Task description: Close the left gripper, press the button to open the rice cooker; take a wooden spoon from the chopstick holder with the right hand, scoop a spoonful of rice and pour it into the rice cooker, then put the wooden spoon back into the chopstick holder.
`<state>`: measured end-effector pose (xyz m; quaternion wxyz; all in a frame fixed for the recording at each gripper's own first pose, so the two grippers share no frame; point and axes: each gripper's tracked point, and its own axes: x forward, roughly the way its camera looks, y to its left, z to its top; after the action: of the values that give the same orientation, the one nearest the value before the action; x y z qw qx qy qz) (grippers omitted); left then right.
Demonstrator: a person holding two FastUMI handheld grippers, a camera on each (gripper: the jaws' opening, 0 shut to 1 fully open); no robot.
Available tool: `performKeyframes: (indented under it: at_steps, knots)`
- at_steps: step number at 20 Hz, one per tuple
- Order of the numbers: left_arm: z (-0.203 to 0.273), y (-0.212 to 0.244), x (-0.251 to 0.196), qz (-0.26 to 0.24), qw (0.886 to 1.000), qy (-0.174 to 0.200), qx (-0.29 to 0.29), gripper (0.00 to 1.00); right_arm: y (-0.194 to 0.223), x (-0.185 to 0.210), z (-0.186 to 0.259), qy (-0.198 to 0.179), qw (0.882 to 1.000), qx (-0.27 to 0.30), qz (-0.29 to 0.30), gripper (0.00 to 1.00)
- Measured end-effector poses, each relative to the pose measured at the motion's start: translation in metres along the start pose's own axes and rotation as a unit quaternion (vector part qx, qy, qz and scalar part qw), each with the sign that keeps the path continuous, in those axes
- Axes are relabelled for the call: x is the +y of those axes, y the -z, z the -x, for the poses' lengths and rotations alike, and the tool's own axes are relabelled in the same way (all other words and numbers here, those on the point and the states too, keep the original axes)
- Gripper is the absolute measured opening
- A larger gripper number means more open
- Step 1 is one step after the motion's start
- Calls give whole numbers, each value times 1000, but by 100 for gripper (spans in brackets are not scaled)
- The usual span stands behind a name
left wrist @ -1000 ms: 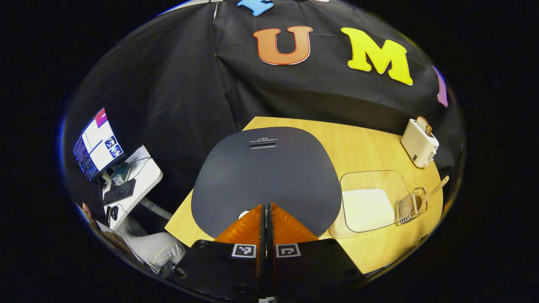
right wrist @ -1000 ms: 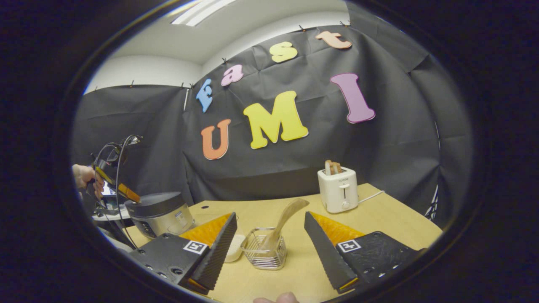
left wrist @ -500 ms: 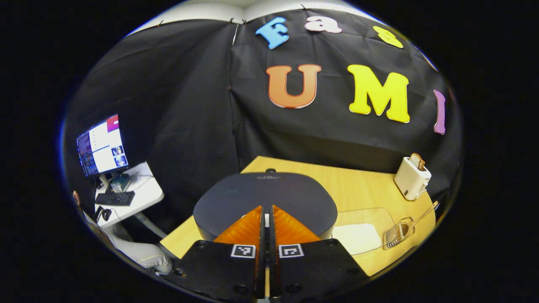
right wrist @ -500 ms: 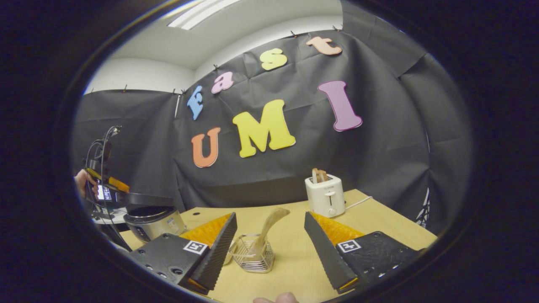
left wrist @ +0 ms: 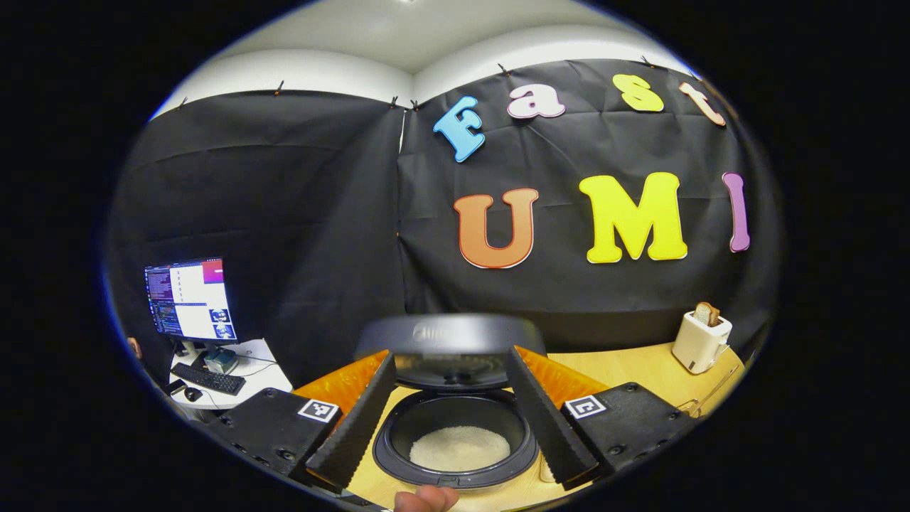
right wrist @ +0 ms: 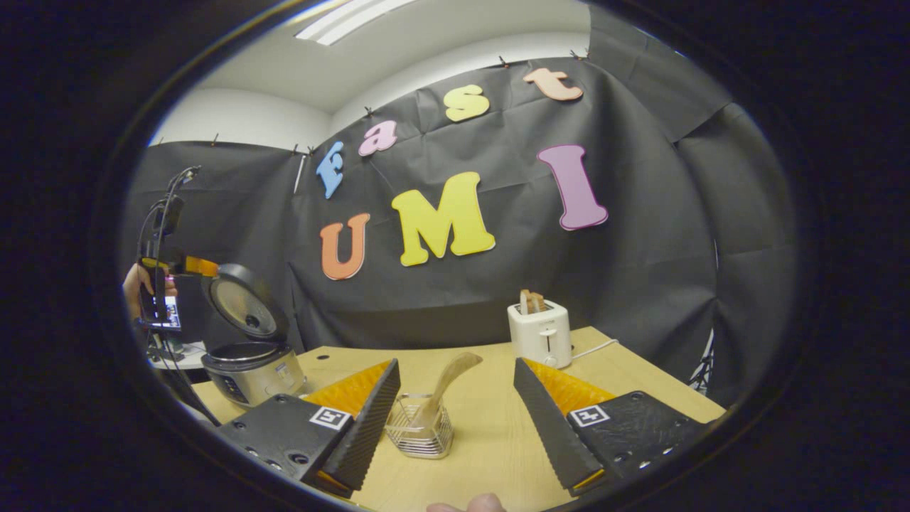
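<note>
In the left gripper view, the rice cooker (left wrist: 455,469) stands open just below me, its dark lid (left wrist: 451,338) raised and white rice (left wrist: 460,448) lying in the inner pot. My left gripper (left wrist: 451,355) is open above the pot, holding nothing. The right gripper view has the cooker (right wrist: 249,366) at far left with its lid (right wrist: 245,302) up, and the left gripper (right wrist: 174,267) held by a hand (right wrist: 135,284) beside it. A wooden spoon (right wrist: 444,387) leans in the wire chopstick holder (right wrist: 419,430). My right gripper (right wrist: 455,366) is open, short of the holder.
A white toaster (right wrist: 540,331) with bread stands at the back of the wooden table (right wrist: 490,455); it also appears as the toaster (left wrist: 700,341) at right. A monitor (left wrist: 188,299) and keyboard sit on a side desk off the table's left.
The cooker lid sprang from shut to fully raised. My left gripper drew back from the lid and opened. The right gripper stayed open and barely moved.
</note>
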<state>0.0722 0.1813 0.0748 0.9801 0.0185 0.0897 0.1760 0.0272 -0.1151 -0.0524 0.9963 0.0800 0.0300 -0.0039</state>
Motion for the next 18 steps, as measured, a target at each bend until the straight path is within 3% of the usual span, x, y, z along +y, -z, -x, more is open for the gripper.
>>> performKeyframes:
  at_steps: [1,3,8,9,10,12,18]
  knots:
    - [5,0,-2,-3,1000,-1,-10,96,0,2,-2,0,1000,2,1,95]
    - [15,8,-4,-11,1000,-3,-23,99,0,7,-4,-2,1000,1,8,95]
    - [41,44,-28,-1,999,30,-28,99,3,18,-9,-8,999,7,31,96]
    - [47,50,-30,5,999,33,-32,99,6,22,-11,-11,999,10,31,92]
    - [52,54,-33,11,999,37,-38,99,9,24,-13,-11,999,15,32,96]
    - [62,64,-41,20,998,51,-44,99,18,25,-17,-6,999,29,40,91]
    - [71,89,-45,31,996,63,-50,99,47,32,-43,-4,997,76,31,96]
